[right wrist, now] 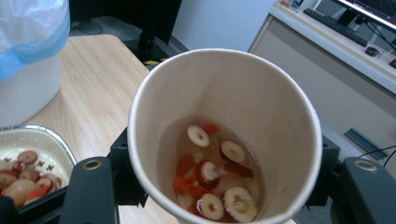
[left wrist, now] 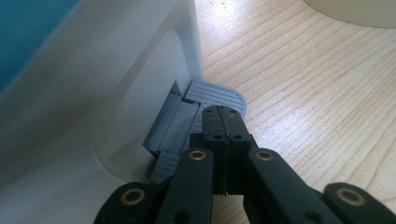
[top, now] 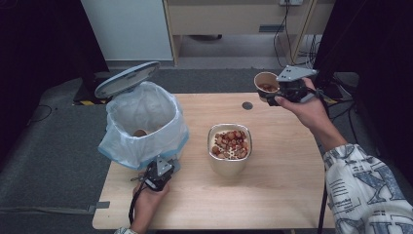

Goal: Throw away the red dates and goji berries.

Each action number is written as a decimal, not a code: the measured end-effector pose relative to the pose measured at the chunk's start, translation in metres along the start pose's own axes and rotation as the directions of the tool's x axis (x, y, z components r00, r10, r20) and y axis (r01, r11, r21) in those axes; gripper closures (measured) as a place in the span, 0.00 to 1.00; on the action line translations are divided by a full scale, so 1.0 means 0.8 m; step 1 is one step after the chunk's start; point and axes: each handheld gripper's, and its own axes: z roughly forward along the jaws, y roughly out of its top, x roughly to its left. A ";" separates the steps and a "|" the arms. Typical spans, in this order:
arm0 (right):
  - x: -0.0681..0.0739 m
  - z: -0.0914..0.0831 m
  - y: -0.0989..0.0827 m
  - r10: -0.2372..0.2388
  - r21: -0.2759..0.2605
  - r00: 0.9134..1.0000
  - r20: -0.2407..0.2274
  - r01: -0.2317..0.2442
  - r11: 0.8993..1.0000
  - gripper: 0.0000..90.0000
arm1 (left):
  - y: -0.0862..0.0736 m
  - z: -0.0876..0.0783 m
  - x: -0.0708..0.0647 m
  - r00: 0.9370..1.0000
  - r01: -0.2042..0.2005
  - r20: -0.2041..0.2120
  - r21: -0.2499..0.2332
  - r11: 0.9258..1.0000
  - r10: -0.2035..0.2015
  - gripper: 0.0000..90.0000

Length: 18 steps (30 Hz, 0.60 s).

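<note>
- The right hand-held gripper (top: 278, 93) pinched a paper cup (top: 265, 84) by its wall, above the far right part of the bench (top: 272, 195).
- The cup (right wrist: 224, 140) held liquid with fruit slices (right wrist: 212, 179) and leaned slightly; it was best kept near level while carried.
- The left hand-held gripper (left wrist: 223, 122), its jaws pressed together with nothing between them, rested its tip on the grey pedal (left wrist: 219, 93) of the bin (top: 143, 124) near the left edge of the bench.
- The bin lid (top: 126, 78) stood raised; pressure on the pedal likely had to be held steady so the lid did not drop.
- A metal tray (top: 230, 146) of similar fruit sat at the middle of the bench, between cup and bin.
- Judged next step: emptying the cup into the tray or the bin. A low, slow pour over the centre of the opening would limit splashing.
- The grip on the thin wall had to be firm yet not crushing.
</note>
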 end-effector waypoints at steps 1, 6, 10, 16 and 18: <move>0.001 0.000 0.001 -0.002 -0.002 1.000 0.001 0.002 1.000 0.39 | 0.000 0.000 0.000 1.000 0.000 0.000 0.000 1.000 0.000 0.99; 0.010 0.003 0.006 -0.030 -0.011 0.999 -0.022 0.030 0.999 0.38 | 0.000 0.000 0.000 1.000 -0.001 -0.001 0.000 1.000 0.001 0.99; 0.011 0.002 0.007 -0.026 -0.013 1.000 -0.013 0.025 1.000 0.38 | 0.000 0.000 0.000 1.000 -0.001 -0.001 0.001 1.000 0.001 1.00; 0.019 0.002 0.009 -0.036 -0.025 0.999 -0.027 0.036 0.999 0.38 | 0.000 0.000 0.000 1.000 -0.002 -0.002 0.001 1.000 0.002 0.99; 0.021 0.002 0.008 -0.039 -0.025 0.999 -0.026 0.038 0.999 0.38 | 0.000 0.000 0.000 1.000 -0.002 -0.002 0.000 1.000 0.002 0.99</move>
